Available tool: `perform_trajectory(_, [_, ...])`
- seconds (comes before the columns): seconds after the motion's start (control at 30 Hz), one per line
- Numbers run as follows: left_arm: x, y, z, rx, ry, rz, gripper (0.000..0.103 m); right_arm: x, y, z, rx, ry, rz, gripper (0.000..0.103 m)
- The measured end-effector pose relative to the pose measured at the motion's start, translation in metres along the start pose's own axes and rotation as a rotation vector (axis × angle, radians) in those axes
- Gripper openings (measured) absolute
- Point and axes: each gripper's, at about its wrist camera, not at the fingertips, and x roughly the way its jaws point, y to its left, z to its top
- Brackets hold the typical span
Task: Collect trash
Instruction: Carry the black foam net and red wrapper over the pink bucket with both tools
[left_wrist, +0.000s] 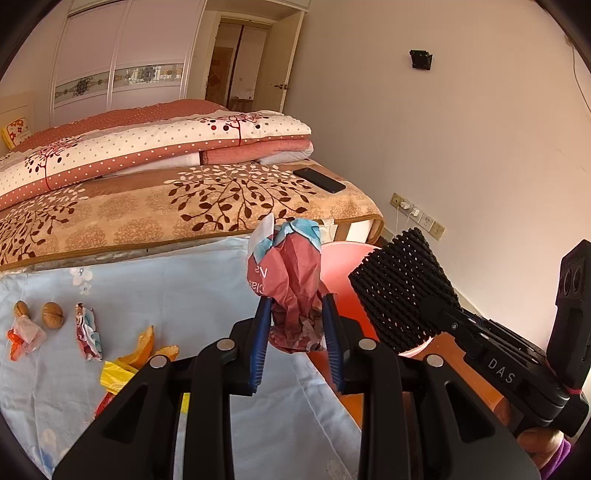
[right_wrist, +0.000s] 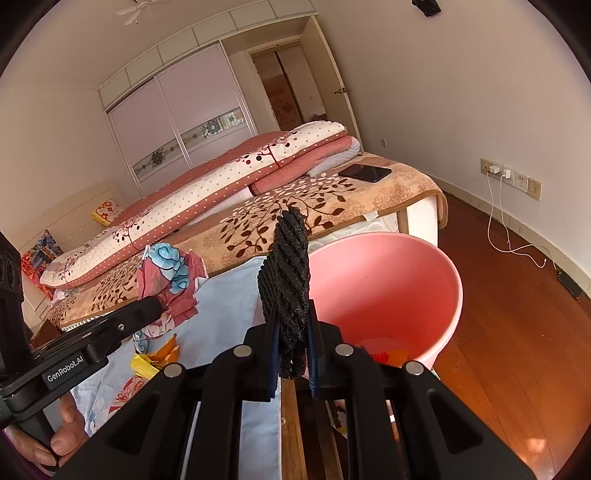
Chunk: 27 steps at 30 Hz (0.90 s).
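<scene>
My left gripper (left_wrist: 297, 325) is shut on a crumpled red and blue paper wrapper (left_wrist: 291, 273), held above the table's right edge, beside the pink bin (left_wrist: 340, 266); the wrapper also shows in the right wrist view (right_wrist: 173, 284). My right gripper (right_wrist: 293, 343) is shut on a folded black perforated mat (right_wrist: 286, 288), held upright over the near rim of the pink bin (right_wrist: 388, 288); the mat also shows in the left wrist view (left_wrist: 399, 288). Some red and yellow trash (right_wrist: 384, 352) lies at the bin's bottom.
On the light blue tablecloth (left_wrist: 166, 288) lie two walnuts (left_wrist: 51, 314), a small crumpled wrapper (left_wrist: 88, 330), orange peel (left_wrist: 146, 345), a yellow wrapper (left_wrist: 114, 376) and a plastic scrap (left_wrist: 26, 334). Behind stands a bed (left_wrist: 184, 206) with a phone (left_wrist: 319, 180). Wooden floor (right_wrist: 517, 332) lies right.
</scene>
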Motion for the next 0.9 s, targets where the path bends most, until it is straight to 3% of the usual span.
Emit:
perform_trajectory(0.33, [0.039,-0.025,-0.001,0.04,0.061,-0.034,0.028,0.01,-0.025,-0.001,0.0,-0.015,-0.094,0.012])
perform_trajectory(0.9, [0.093,-0.044,-0.005,0.054,0.168,-0.067,0.031,0.029,-0.059,-0.001,0.07,-0.003,-0.151,0.012])
